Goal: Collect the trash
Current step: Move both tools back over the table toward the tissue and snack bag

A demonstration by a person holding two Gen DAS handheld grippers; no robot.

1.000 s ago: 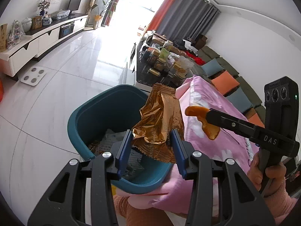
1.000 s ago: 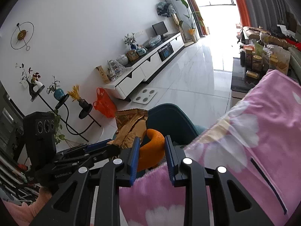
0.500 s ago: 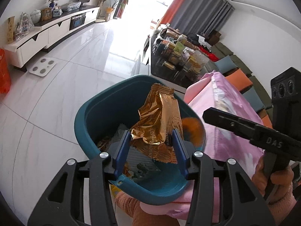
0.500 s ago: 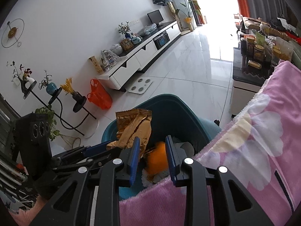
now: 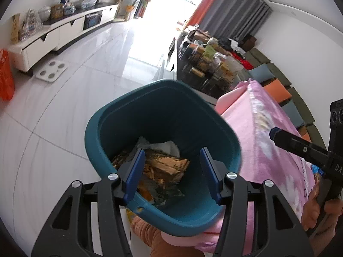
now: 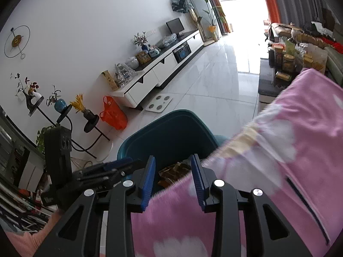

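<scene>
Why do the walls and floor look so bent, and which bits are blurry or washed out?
Both wrist views are fisheye, bending floor lines and walls; left wrist view: window blown out white, bin rim smeared; right wrist view: pink blanket edge motion-blurred, window glaring.

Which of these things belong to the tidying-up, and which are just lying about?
Part of the job:
- teal bin
- gold wrapper, lying inside it
- left gripper, fingers apart, empty
- right gripper, fingers apart, empty

Just lying about:
- pink blanket
- white scale
- orange bag
- TV cabinet
</scene>
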